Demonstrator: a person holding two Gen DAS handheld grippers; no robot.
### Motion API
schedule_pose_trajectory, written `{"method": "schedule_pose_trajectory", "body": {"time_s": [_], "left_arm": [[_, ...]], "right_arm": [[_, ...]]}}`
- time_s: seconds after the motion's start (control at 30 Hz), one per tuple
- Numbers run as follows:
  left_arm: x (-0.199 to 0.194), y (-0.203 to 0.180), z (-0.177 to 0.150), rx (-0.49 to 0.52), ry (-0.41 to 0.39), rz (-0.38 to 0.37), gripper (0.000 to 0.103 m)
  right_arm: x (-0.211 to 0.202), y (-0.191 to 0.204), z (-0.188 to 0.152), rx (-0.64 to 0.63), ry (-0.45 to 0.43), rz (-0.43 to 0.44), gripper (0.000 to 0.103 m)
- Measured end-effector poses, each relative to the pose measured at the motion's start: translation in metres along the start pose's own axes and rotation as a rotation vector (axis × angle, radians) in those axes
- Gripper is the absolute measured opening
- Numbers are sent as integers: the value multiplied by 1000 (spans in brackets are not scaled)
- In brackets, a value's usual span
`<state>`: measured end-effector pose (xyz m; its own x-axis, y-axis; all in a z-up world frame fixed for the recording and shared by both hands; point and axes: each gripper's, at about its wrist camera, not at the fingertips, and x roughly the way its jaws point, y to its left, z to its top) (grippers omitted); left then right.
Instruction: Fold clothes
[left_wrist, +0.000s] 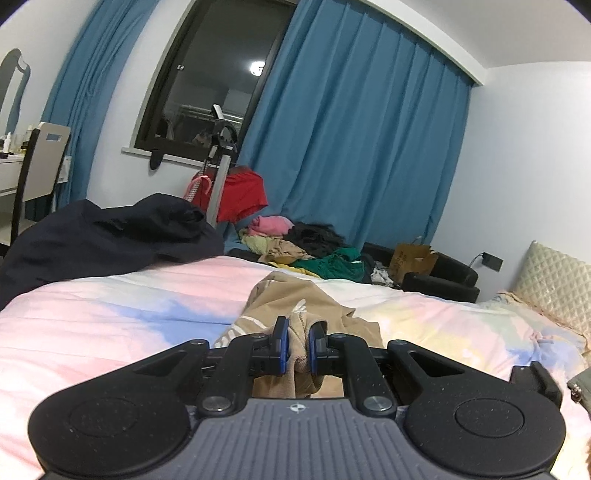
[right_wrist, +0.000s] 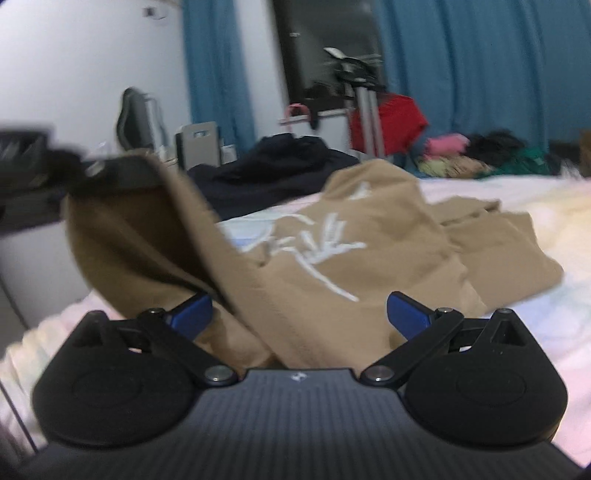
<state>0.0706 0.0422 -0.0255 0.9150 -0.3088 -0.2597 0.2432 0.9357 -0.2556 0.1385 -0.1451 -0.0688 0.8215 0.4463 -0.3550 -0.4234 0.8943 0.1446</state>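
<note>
Left wrist view: left gripper (left_wrist: 298, 341) has its jaws narrow, clamped on a bunched edge of the tan shirt (left_wrist: 291, 295), which trails forward onto the pastel bedsheet (left_wrist: 110, 306). The pinch looks thick, so I'd keep it firm and pull the edge taut before laying it down. This view alone shows the clothes pile (left_wrist: 306, 247) past the bed and a dark garment (left_wrist: 110, 232) at left. Right wrist view: right gripper (right_wrist: 299, 314) stands wide, with cloth lying between the fingers (right_wrist: 192, 314) but not pinched. Blurred, yet only here do the white print (right_wrist: 317, 251) and the raised flap hanging from the other gripper show; I'd grab the matching corner next.
</note>
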Motion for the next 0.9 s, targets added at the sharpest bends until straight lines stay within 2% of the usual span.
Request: {"method": "schedule_pose_trajectory", "body": {"time_s": [0.1, 0.27, 0.37, 0.47, 0.57, 0.67, 0.77, 0.9], "left_arm": [[3, -4, -3, 20, -5, -13, 12], [7, -10, -1, 18, -17, -32, 12], [9, -12, -6, 8, -6, -43, 12], [5, -18, -8, 14, -41, -62, 11], [-4, -24, -9, 28, -109, -78, 11], [-9, -24, -6, 19, -134, -87, 11], [-10, -24, -6, 11, -138, -101, 12], [-10, -28, -7, 11, -137, -134, 12]], "right_arm": [[6, 0, 1, -11, -3, -41, 103], [1, -45, 2, 177, -14, -183, 103], [-12, -70, 1, 252, -54, -257, 103], [-20, -74, 5, 218, -55, -339, 103], [-21, -73, 5, 178, -16, -403, 103], [-23, -83, 5, 194, 7, -443, 103], [-35, -94, 8, 249, -56, -481, 103], [-69, -107, 25, 302, -256, -541, 103]]}}
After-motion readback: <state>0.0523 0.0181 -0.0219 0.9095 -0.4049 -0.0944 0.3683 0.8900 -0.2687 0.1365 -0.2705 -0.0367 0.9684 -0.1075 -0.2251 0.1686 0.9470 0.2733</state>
